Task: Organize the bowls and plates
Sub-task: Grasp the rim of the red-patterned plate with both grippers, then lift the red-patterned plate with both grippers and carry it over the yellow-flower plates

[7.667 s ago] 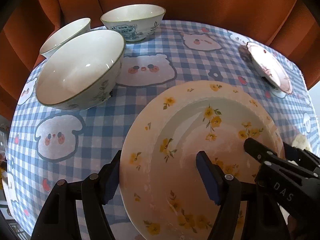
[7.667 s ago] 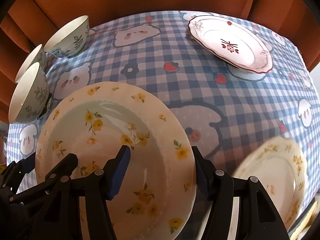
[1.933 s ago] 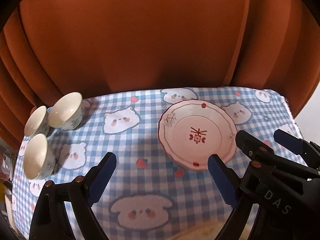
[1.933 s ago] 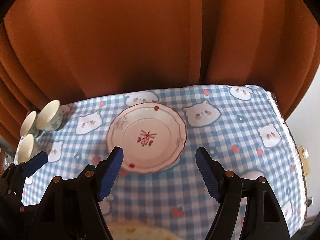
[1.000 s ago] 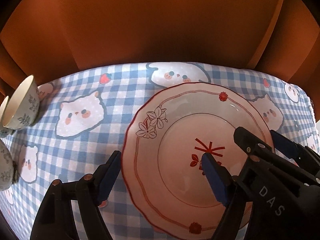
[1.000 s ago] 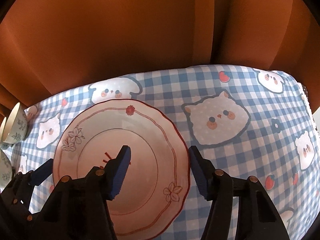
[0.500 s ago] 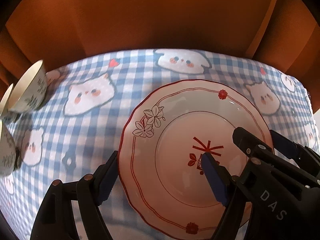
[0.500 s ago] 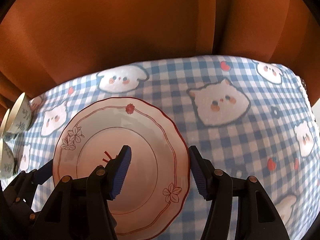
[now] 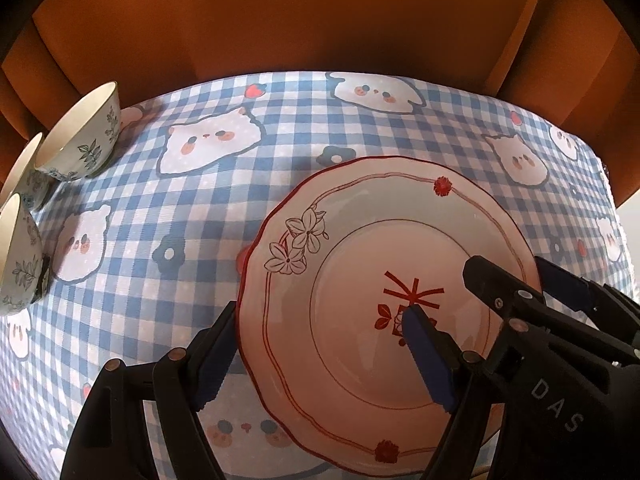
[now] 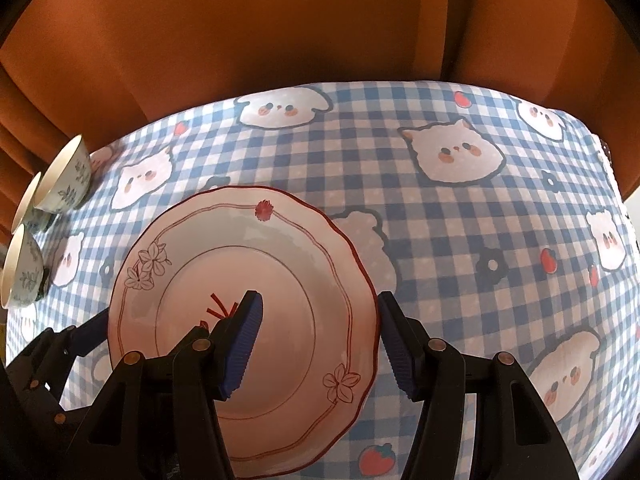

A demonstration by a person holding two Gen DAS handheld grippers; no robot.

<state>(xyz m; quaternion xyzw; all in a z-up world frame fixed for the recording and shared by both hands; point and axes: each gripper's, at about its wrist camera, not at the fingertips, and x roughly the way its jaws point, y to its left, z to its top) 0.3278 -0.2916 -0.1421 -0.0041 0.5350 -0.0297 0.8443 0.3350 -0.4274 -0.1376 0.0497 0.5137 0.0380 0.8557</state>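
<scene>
Two grippers share one load: the red-rimmed plate (image 9: 360,240) hangs between them, and the shadow on the checked tablecloth (image 9: 200,200) suggests it is clear of the table. Your left gripper (image 9: 320,312) stands fairly wide across the plate's rim at about 8 o'clock, with its outer pad against the scalloped edge and its inner pad over the red mark in the well. Your right gripper (image 10: 319,300) is set somewhat narrower and straddles the opposite rim near 3 o'clock in the same way. Three bowls (image 9: 80,132) sit well apart from the plate, toward 9 o'clock in both views. Treat the plate as stiff, glazed and slick. It probably has enough weight to pivot if one side slackens, and it would likely chip or break if dropped. The raised rim is your best purchase, so keep your holds on opposite sides. Keep the plate level, and don't let either pad slide toward the smooth centre.
</scene>
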